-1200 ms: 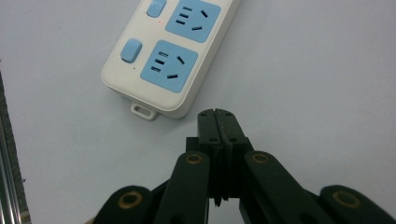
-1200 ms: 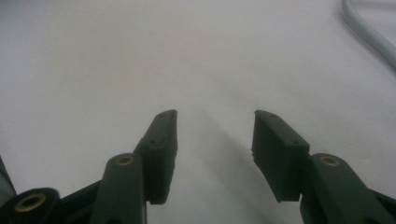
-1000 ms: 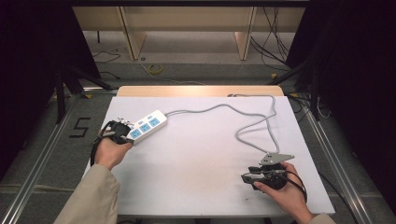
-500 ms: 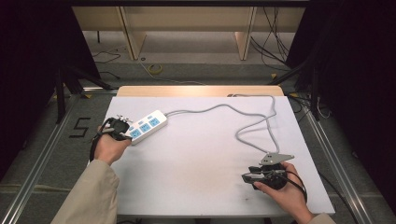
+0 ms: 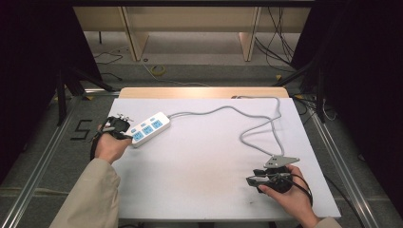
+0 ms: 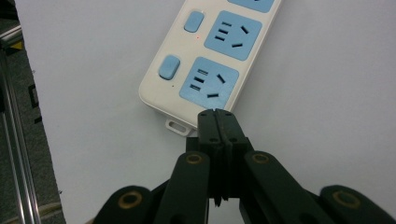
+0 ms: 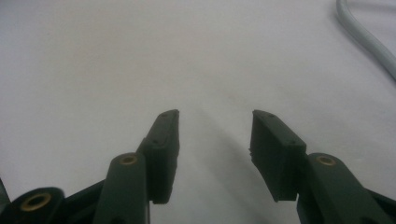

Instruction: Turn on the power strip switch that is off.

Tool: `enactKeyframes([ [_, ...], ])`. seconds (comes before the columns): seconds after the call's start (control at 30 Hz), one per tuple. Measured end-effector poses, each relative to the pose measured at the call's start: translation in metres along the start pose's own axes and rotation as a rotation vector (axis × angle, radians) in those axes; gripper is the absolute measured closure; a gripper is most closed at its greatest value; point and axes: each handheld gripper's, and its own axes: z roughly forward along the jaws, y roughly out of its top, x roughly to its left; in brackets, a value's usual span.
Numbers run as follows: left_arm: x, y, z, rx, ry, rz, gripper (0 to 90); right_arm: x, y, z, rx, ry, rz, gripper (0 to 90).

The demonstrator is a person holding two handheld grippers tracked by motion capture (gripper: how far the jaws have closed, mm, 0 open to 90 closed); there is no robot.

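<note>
A white power strip [image 5: 148, 128] with blue sockets lies at the left of the white table [image 5: 204, 156]. In the left gripper view the strip [image 6: 210, 60] shows two blue switches and a mounting tab at its near end. My left gripper [image 5: 124, 127] is shut with nothing between its jaws, its tips [image 6: 218, 122] right at the strip's near end. My right gripper [image 5: 254, 179] rests near the table's front right, jaws open and pointing left over bare table [image 7: 215, 121].
The strip's grey cable [image 5: 256, 126] snakes across the back of the table to the right and loops down toward the right gripper; a stretch of cable [image 7: 369, 42] shows at that view's upper right. Metal rails [image 5: 43, 166] flank the table.
</note>
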Motion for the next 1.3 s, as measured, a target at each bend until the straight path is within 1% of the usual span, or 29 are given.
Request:
enactKeyframes([
  [0.03,0.001,0.0,0.0,0.002,0.002,0.005,89.7,0.0,0.0,0.0,-0.001,-0.001,-0.001,53.2],
  [0.13,0.002,0.0,0.001,-0.001,0.003,-0.001,89.7,0.0,0.0,0.0,0.0,-0.002,-0.001,53.2],
  [0.3,0.004,0.001,0.003,0.005,0.005,0.001,89.7,0.0,0.0,0.0,-0.001,-0.003,-0.002,53.2],
  [0.4,0.005,0.001,0.005,-0.001,0.008,-0.004,89.7,0.0,0.0,0.0,-0.002,-0.003,-0.004,53.2],
  [0.63,0.01,0.004,0.007,0.009,0.014,0.002,89.7,0.0,0.0,0.0,-0.003,-0.003,-0.004,53.2],
  [0.8,0.012,0.006,0.007,0.003,0.02,-0.003,89.7,0.0,0.0,0.0,-0.001,-0.004,-0.002,53.3],
  [1.2,0.02,0.007,0.014,0.026,0.022,-0.011,89.7,-0.001,0.0,0.0,-0.003,-0.002,-0.001,53.0],
  [1.3,0.021,0.008,0.015,0.023,0.024,-0.013,89.7,-0.001,0.0,0.0,0.0,-0.001,0.001,53.1],
])
